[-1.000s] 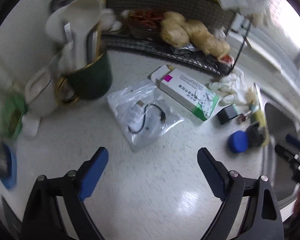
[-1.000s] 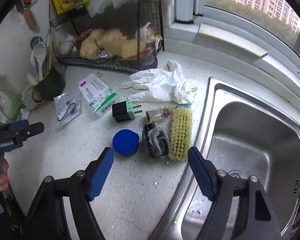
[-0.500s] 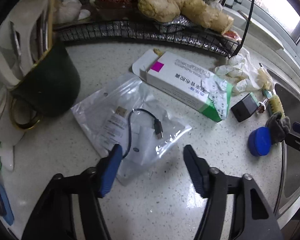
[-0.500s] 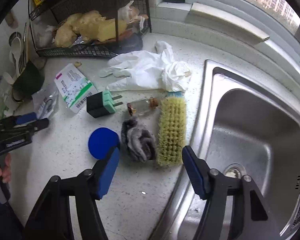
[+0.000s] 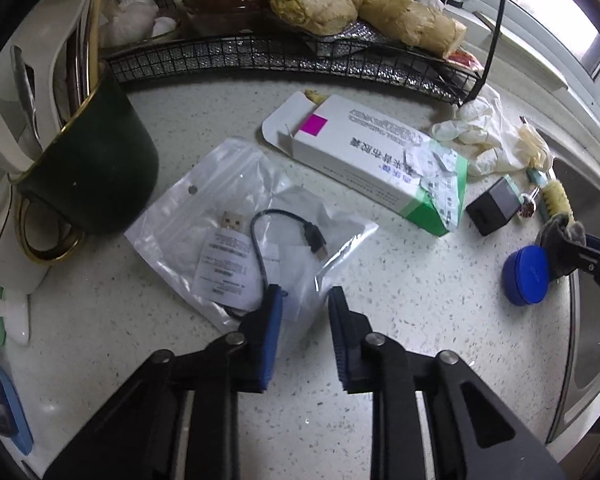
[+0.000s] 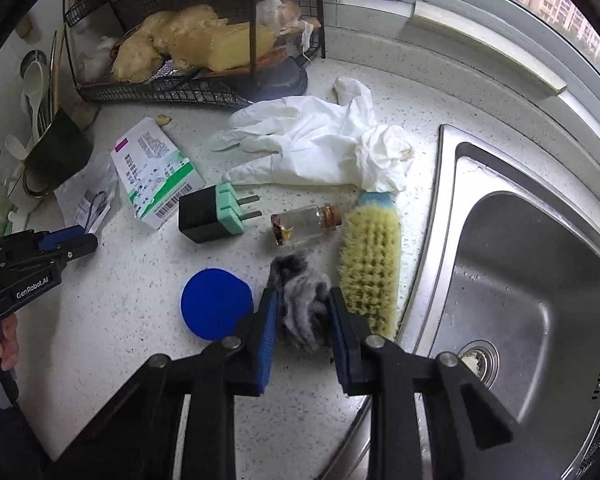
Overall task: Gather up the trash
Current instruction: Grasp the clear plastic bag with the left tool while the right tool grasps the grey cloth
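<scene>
**L wrist view**
- Left hand-held gripper, lower centre: jaws closing, bag corner between them; pads not clearly pressing yet.
- 1 clear plastic bag, centre-left on worktop, w/ 1 short USB cable and 1 paper slip inside. Light, limp, slippery film; take by near corner, likely to sag.
- 1 torn carton, centre-right. Light, crushable card.
- 1 dark green mug, left, holding utensils.
- Gloves, right, partly seen.

**R wrist view**
- Right hand-held gripper, lower centre: jaws closing round 1 grey fluff wad, pads at its sides. Soft, v. light, compressible; pinch mid-clump, may shed.
- 1 blue lid, just left of wad.
- 1 scrub brush, just right, beside sink.
- 1 small glass vial, centre; fragile.
- 1 plug adapter.
- 2 white gloves, approx count; thin, floppy.
</scene>
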The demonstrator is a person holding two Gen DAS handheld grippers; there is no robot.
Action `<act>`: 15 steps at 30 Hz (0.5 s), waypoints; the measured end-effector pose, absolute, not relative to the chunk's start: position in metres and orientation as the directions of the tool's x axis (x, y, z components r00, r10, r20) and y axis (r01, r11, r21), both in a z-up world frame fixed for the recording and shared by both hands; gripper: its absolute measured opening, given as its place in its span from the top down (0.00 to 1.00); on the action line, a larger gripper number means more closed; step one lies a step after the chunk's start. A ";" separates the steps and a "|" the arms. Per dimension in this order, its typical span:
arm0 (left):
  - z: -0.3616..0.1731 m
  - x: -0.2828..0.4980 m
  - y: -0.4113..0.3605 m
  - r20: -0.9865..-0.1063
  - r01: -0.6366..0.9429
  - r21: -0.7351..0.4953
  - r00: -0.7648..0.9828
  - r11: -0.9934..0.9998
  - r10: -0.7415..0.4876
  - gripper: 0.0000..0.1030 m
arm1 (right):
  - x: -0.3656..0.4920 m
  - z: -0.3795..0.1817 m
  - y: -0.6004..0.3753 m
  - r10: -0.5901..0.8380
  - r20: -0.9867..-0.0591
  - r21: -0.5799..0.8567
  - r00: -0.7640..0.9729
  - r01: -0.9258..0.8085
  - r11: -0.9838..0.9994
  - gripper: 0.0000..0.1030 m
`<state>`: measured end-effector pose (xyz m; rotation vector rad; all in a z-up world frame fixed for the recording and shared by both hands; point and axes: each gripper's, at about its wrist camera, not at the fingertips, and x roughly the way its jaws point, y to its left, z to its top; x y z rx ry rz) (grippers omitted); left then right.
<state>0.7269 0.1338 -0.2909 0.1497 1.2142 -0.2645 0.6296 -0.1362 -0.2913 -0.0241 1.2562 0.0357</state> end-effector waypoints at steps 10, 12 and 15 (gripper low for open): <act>-0.280 0.700 0.119 -0.940 0.287 -0.068 0.303 0.956 -0.158 0.89 | 0.604 -0.285 -0.139 0.022 -0.946 0.009 0.324 -0.040 0.999 0.81; -0.277 0.690 0.115 -0.940 0.290 -0.085 0.293 0.953 -0.173 0.89 | 0.601 -0.285 -0.141 0.021 -0.947 0.012 0.321 -0.032 0.999 0.81; -0.269 0.670 0.103 -0.938 0.292 -0.104 0.290 0.951 -0.192 0.91 | 0.593 -0.280 -0.147 0.037 -0.944 0.035 0.327 -0.010 0.999 0.81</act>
